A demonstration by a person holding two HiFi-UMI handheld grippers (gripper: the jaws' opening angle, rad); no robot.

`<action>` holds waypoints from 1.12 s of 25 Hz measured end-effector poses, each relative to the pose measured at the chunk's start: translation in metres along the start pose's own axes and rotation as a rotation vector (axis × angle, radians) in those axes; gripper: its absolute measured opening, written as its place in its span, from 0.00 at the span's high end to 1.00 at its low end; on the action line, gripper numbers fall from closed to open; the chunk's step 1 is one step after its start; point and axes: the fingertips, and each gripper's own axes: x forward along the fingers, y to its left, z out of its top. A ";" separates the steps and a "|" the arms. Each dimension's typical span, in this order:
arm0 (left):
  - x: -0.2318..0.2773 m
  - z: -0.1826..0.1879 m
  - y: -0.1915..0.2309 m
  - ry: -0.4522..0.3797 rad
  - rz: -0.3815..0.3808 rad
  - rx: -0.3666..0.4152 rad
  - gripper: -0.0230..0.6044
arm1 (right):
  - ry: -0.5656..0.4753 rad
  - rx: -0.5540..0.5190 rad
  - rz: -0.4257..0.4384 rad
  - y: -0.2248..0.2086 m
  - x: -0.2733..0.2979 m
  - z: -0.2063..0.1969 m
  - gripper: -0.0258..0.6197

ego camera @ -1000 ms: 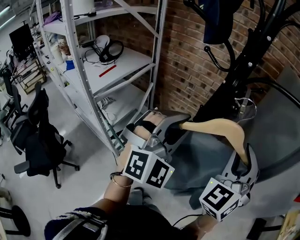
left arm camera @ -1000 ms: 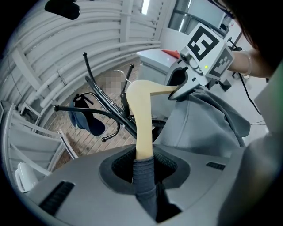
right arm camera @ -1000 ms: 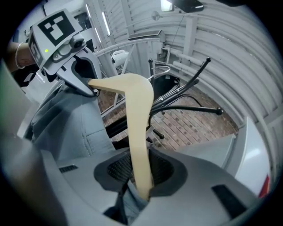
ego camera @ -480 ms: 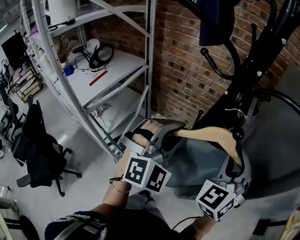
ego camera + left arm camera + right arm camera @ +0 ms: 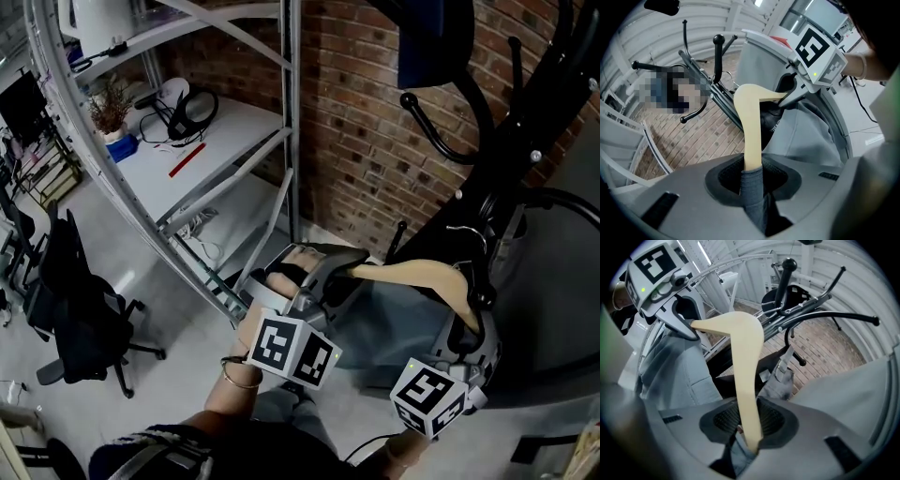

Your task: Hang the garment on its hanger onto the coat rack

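A pale wooden hanger [image 5: 412, 274] carries a grey garment [image 5: 389, 323] that droops below it. My left gripper [image 5: 349, 272] is shut on the hanger's left end, with grey cloth pinched along with the wood [image 5: 751, 126]. My right gripper [image 5: 474, 317] is shut on the right end [image 5: 743, 362]. The hanger's metal hook [image 5: 466, 231] stands up right beside the black coat rack [image 5: 506, 141], below its curved arms. Whether the hook touches the rack I cannot tell.
A dark blue item [image 5: 431, 42] hangs at the top of the rack. A brick wall [image 5: 366, 112] stands behind it. A grey metal shelving unit [image 5: 206, 150] with headphones is at the left, and a black office chair [image 5: 80, 291] is on the floor.
Both grippers have carried the hanger closer in to the rack's pole. The hook now stands against the black arms. Both grips are unchanged.
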 end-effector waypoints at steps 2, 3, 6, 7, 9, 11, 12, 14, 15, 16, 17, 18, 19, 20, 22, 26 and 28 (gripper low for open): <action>0.003 0.000 0.000 -0.017 0.000 -0.013 0.83 | 0.002 0.006 -0.008 -0.001 0.002 -0.001 0.81; 0.004 0.000 0.000 -0.026 0.001 -0.020 0.83 | 0.000 0.011 -0.011 -0.002 0.003 -0.001 0.81; 0.005 0.001 0.001 -0.055 0.005 -0.046 0.83 | -0.013 0.048 -0.018 -0.004 0.004 0.001 0.81; 0.004 0.001 0.002 -0.066 0.007 -0.056 0.83 | -0.017 0.064 -0.017 -0.004 0.003 0.002 0.81; 0.003 0.003 0.003 -0.087 0.014 -0.073 0.81 | -0.023 0.097 -0.009 -0.005 0.000 0.003 0.80; -0.001 0.005 0.005 -0.106 0.022 -0.086 0.77 | -0.027 0.121 -0.001 -0.005 -0.005 0.003 0.78; -0.003 0.006 0.005 -0.113 0.025 -0.091 0.75 | -0.030 0.126 -0.001 -0.006 -0.008 0.003 0.77; -0.009 0.008 0.005 -0.128 0.029 -0.099 0.73 | -0.039 0.124 -0.006 -0.006 -0.014 0.003 0.74; -0.012 0.010 0.004 -0.134 0.031 -0.101 0.73 | -0.042 0.120 -0.008 -0.006 -0.018 0.004 0.73; -0.016 0.011 0.004 -0.137 0.034 -0.102 0.72 | -0.044 0.114 -0.009 -0.006 -0.021 0.005 0.71; -0.020 0.012 0.004 -0.139 0.038 -0.100 0.72 | -0.045 0.107 -0.006 -0.006 -0.025 0.005 0.70; -0.024 0.014 0.004 -0.143 0.043 -0.098 0.72 | -0.045 0.099 -0.001 -0.005 -0.030 0.006 0.69; -0.029 0.017 0.005 -0.149 0.050 -0.098 0.72 | -0.047 0.090 0.004 -0.004 -0.034 0.007 0.69; -0.035 0.021 0.007 -0.160 0.060 -0.099 0.72 | -0.050 0.083 0.009 -0.003 -0.038 0.008 0.69; -0.047 0.030 0.011 -0.190 0.084 -0.105 0.72 | -0.067 0.079 0.016 -0.002 -0.047 0.011 0.69; -0.069 0.048 0.020 -0.234 0.138 -0.093 0.73 | -0.152 0.108 0.026 -0.009 -0.073 0.026 0.69; -0.078 0.055 0.021 -0.245 0.148 -0.082 0.73 | -0.199 0.130 0.012 -0.020 -0.089 0.036 0.69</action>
